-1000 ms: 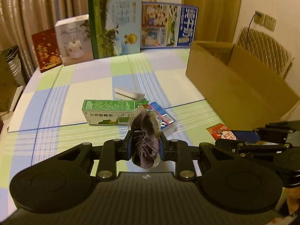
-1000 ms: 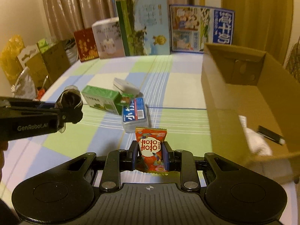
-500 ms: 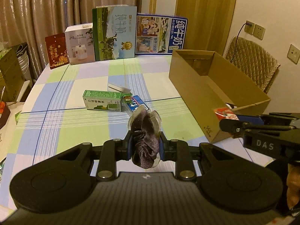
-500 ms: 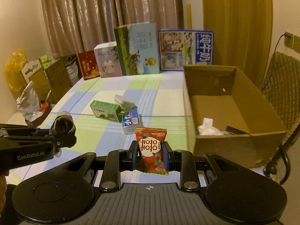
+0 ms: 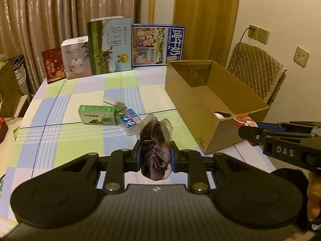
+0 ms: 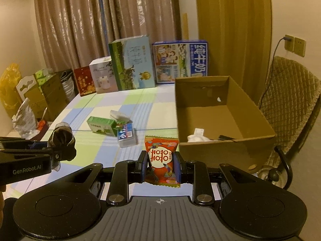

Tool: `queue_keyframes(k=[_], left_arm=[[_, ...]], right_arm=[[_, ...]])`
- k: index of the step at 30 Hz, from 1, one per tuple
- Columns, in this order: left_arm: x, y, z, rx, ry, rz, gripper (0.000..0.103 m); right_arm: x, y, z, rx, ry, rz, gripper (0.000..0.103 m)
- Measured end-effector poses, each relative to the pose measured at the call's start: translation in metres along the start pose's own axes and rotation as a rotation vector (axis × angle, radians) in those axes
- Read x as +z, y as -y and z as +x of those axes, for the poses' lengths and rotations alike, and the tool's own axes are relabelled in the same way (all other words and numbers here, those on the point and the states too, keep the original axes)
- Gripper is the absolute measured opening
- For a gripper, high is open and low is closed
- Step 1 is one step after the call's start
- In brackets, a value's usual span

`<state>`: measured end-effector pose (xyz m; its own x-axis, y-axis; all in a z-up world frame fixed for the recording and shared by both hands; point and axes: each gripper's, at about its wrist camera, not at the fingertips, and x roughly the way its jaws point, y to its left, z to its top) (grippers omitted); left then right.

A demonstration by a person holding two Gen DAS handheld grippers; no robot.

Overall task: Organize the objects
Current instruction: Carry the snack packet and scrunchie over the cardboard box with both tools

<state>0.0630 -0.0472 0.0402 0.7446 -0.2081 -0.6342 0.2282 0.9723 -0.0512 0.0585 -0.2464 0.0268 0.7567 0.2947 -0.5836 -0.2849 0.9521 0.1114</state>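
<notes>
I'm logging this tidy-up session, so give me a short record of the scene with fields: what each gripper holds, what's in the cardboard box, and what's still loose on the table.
left gripper: shut on dark purple velvet scrunchie
right gripper: shut on red-orange snack packet
open brown cardboard box: holds a white crumpled item and a thin black item
loose on checked tablecloth: green carton, blue-and-white pack, small white case
back of table: row of upright printed boxes
</notes>
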Motion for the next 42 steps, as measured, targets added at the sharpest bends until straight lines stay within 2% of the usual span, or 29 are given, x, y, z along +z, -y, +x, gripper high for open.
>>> queue_keyframes(k=[21, 42], left_arm=[[0.004, 0.016, 0.005, -0.034, -0.010, 0.018, 0.022], [0.029, 0.064, 0.032, -0.140, -0.023, 0.068, 0.022]], right_arm=[[0.003, 0.019, -0.006, -0.029, 0.012, 0.027, 0.024], [0.014, 0.086, -0.018, -0.144, 0.021, 0.079, 0.024]])
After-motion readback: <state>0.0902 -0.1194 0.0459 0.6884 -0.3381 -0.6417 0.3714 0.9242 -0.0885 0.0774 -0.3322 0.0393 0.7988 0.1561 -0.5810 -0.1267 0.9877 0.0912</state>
